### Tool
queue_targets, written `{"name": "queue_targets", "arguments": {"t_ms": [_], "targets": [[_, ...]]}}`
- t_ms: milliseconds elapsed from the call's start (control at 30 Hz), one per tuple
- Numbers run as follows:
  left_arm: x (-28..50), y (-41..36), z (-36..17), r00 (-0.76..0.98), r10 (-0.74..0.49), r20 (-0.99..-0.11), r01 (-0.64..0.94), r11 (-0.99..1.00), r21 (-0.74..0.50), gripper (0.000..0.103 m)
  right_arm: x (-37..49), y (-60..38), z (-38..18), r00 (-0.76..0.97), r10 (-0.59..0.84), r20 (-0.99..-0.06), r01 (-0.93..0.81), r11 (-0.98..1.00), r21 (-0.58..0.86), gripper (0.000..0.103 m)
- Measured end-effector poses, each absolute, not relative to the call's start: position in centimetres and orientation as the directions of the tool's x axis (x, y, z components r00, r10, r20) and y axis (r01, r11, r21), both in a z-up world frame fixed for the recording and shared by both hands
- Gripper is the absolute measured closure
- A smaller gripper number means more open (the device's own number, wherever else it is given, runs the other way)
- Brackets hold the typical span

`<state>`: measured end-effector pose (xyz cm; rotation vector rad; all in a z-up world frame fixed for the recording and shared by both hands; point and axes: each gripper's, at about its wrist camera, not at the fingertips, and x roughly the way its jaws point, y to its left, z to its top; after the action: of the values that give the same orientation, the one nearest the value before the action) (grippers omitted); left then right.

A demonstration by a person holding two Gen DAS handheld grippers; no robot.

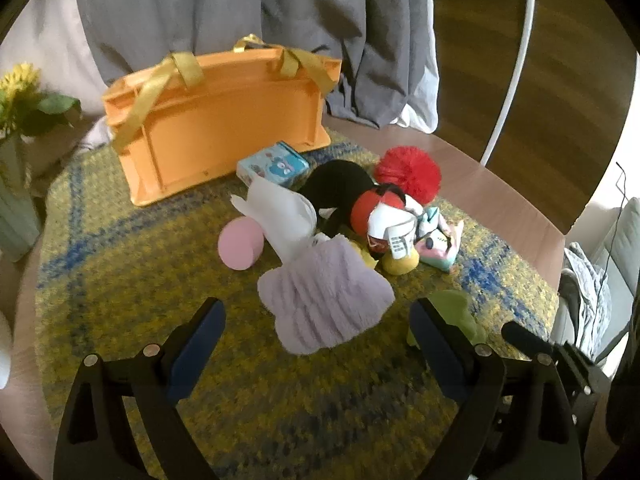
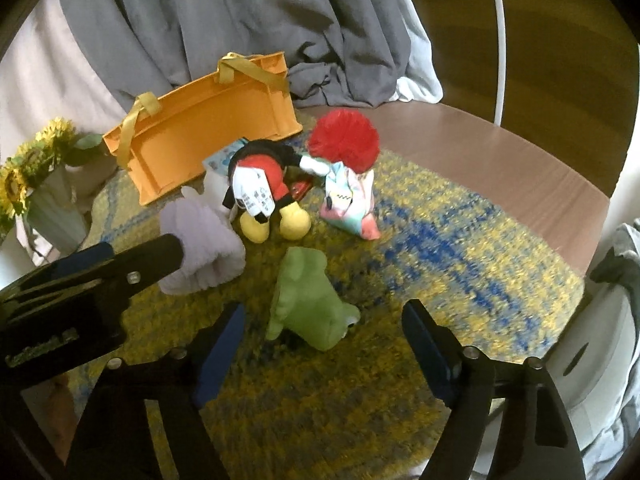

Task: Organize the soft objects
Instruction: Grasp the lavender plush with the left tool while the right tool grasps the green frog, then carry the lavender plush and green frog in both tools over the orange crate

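Observation:
Soft toys lie heaped on a yellow and blue rug [image 1: 120,280]. A lilac fluffy cloth [image 1: 324,304] lies just ahead of my open, empty left gripper [image 1: 316,320]. A green plush [image 2: 308,300] lies just ahead of my open, empty right gripper [image 2: 324,320]. A black, red and yellow mouse plush [image 2: 264,184], a red pompom [image 2: 344,144], a pastel plush [image 2: 348,200], a pink ball [image 1: 240,246] and a white cloth [image 1: 280,216] lie behind. An orange bag [image 1: 216,120] with gold handles stands at the back.
A vase of sunflowers [image 2: 36,184] stands left of the bag. A small blue box [image 1: 272,164] lies by the bag. Grey fabric [image 1: 240,12] hangs behind. The rug sits on a round wooden table [image 2: 500,152]. The left gripper's body [image 2: 72,280] shows in the right wrist view.

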<state>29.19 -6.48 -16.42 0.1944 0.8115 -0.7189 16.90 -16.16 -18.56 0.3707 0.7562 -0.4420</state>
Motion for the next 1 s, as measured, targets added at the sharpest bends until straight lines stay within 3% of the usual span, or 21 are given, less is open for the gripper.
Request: {"name": "queue_targets", "arguments": {"t_ms": [100,200,367,533,1000], "targets": [[29.8,-7.3,-17.2,0.460,-0.505,-0.730,0.655,0.748,-0.105,0.012,17.4,-16.3,-19.1,0.641,-0.248,-0.727,0.519,0.837,0.172,0.027],[30.5,-7.7,-18.0,0.445,-0.499,-0.744,0.657,0.746,-0.108,0.022,17.8,-16.3,-19.5,0.639,-0.246,-0.729,0.526,0.831,0.181,0.031],[30.6,-7.4,-18.5,0.429,-0.520,-0.739,0.667,0.734,-0.129,0.050,18.4,-16.1,-19.9,0.639,-0.236,-0.732,0.516,0.837,0.181,0.051],[30.2,-6.8,-17.9,0.450,-0.537,-0.713,0.679,0.724,-0.117,0.073,18.2,-15.8,-19.7,0.644,-0.249,-0.724,0.520,0.836,0.174,0.051],[28.8,-4.4,-14.3,0.553,-0.547,-0.629,0.664,0.745,-0.064,0.076,17.7,-15.1,-17.1,0.685,-0.263,-0.680,0.508,0.841,0.187,0.056]]}}
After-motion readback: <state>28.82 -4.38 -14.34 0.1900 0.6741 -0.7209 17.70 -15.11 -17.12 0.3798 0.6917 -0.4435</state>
